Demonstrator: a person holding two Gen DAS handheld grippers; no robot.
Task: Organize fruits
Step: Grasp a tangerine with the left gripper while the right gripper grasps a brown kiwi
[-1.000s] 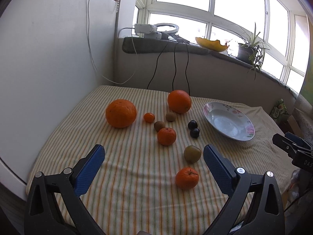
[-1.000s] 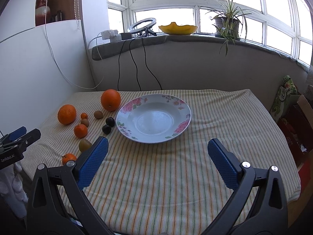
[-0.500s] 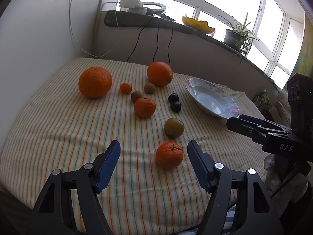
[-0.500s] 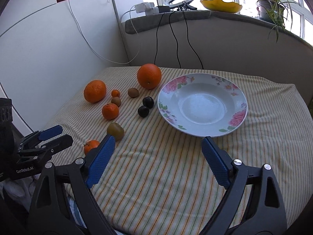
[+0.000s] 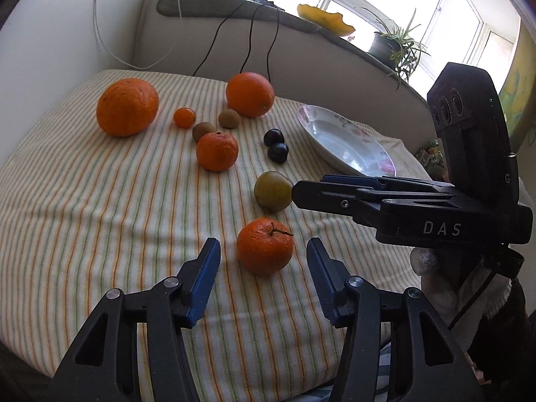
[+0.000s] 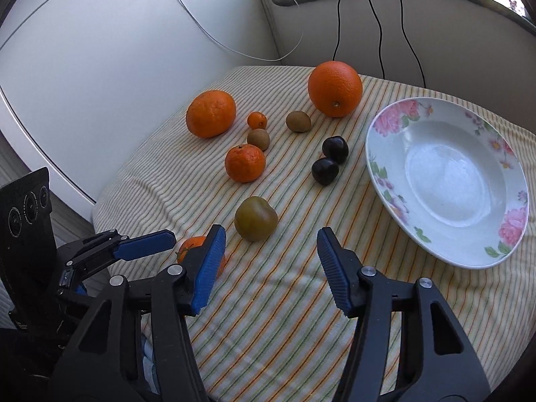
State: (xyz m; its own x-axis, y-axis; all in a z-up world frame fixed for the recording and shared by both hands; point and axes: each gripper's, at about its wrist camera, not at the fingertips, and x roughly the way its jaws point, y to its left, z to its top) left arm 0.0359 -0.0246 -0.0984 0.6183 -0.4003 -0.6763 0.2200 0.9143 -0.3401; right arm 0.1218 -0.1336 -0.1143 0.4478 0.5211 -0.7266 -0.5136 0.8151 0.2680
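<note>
Several fruits lie on the striped tablecloth. My left gripper (image 5: 264,251) is open with a stemmed tangerine (image 5: 265,246) just ahead between its blue fingers, not gripped. My right gripper (image 6: 270,238) is open, and a green-brown fruit (image 6: 256,218) sits just ahead of it. That fruit also shows in the left wrist view (image 5: 273,190), next to the right gripper's tips. A floral plate (image 6: 445,177) lies empty to the right. Two dark plums (image 6: 330,159), a tangerine (image 6: 245,162), two kiwis, a tiny orange and two big oranges (image 6: 335,88) lie farther back.
A white wall panel (image 6: 100,67) borders the table's left side. Black cables (image 6: 378,16) hang from the windowsill at the back. The left gripper (image 6: 144,244) shows low left in the right wrist view, over the table's near edge. A potted plant (image 5: 388,47) stands on the sill.
Both grippers have moved forward and down toward the near fruits. The left has closed in on the stemmed tangerine and the right has swung left to the green-brown fruit. Both jaws have narrowed.
</note>
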